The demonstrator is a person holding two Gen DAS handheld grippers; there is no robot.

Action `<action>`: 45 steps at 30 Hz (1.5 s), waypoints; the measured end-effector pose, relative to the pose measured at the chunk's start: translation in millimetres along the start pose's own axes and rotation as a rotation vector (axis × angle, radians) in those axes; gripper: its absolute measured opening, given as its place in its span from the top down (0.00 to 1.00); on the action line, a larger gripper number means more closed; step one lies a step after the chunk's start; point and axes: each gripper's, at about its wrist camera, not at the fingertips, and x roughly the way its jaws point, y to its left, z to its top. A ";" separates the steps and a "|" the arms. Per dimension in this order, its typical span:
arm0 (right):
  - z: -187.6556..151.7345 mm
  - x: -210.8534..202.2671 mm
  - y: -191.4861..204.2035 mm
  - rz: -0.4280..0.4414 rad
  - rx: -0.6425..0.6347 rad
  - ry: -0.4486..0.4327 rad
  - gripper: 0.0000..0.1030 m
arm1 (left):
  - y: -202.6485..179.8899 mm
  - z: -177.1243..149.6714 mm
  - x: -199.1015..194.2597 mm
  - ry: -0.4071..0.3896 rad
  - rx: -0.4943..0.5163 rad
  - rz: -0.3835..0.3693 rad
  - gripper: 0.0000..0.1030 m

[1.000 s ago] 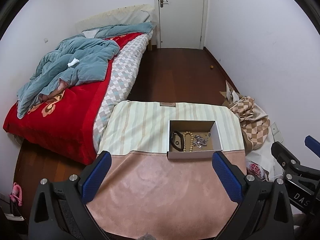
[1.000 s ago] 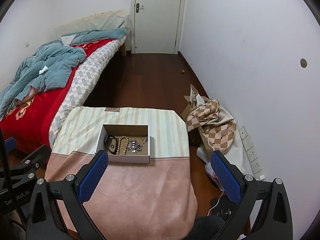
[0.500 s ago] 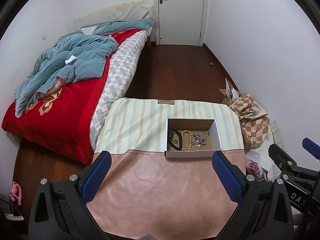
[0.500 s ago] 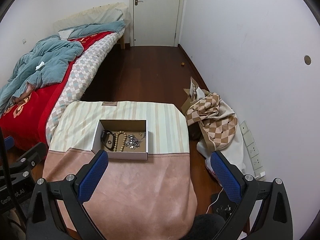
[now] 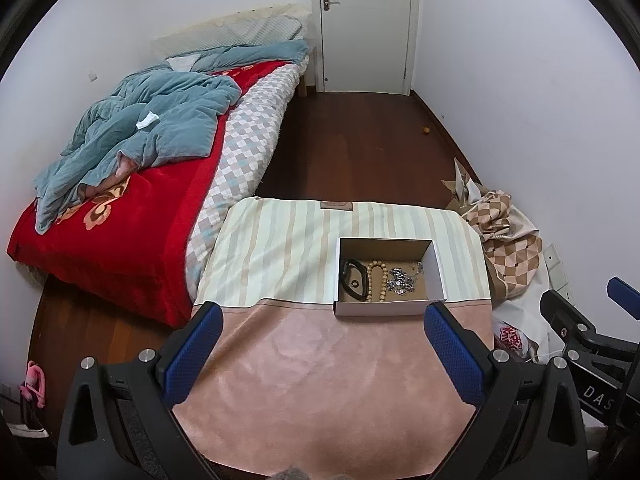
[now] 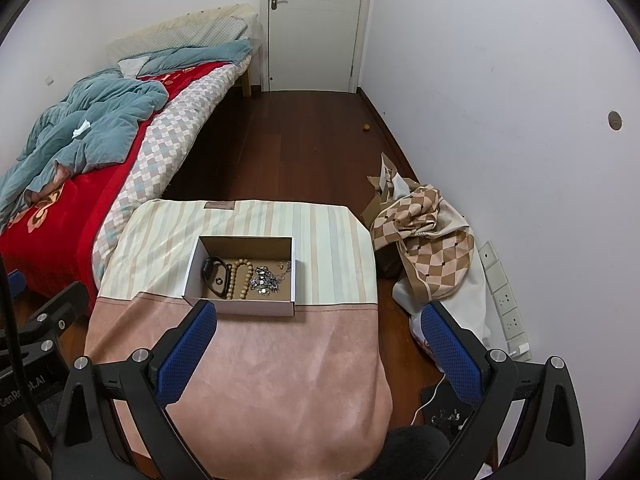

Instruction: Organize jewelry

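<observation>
An open cardboard box [image 5: 438, 270] [image 6: 192, 268] sits on a cloth-covered table [image 5: 320, 360] [image 6: 280, 360]. Inside lie a black band [image 5: 354, 280] [image 6: 214, 272], a wooden bead bracelet [image 5: 378, 282] [image 6: 240, 278] and a silver chain heap [image 5: 402, 280] [image 6: 264, 282]. My left gripper [image 5: 320, 348] is open and empty, held above the pink cloth short of the box. My right gripper [image 6: 320, 344] is open and empty, to the right of the box. Its frame shows at the right edge of the left wrist view [image 5: 580, 332].
A bed [image 5: 120, 208] with a red cover and a blue quilt stands left of the table. A checked cloth heap [image 6: 428, 236] lies on the floor by the right wall. Wall sockets [image 6: 506, 304] sit low on that wall. A white door [image 5: 364, 24] is at the far end.
Both grippers have risen and drawn back slightly, so the table and box sit a little lower and farther in view. Both stay open and empty.
</observation>
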 end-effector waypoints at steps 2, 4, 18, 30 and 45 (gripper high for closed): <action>-0.1 0.0 0.2 0.002 -0.001 -0.001 0.00 | -0.1 0.1 -0.5 -0.003 0.002 0.002 0.00; -0.8 -0.7 0.5 0.004 -0.002 -0.001 0.00 | -0.7 -0.8 -0.6 -0.002 0.002 0.003 0.00; -2.6 -7.3 -3.6 0.009 -0.001 -0.011 0.00 | 0.3 -6.5 -3.7 -0.005 0.003 0.012 0.00; -1.2 -11.3 -6.7 0.015 0.006 -0.011 0.00 | -1.1 -7.5 -5.3 -0.009 0.007 0.014 0.00; -0.5 -16.0 -9.4 0.020 0.007 -0.014 0.00 | -0.3 -4.9 -12.2 -0.014 0.012 0.017 0.00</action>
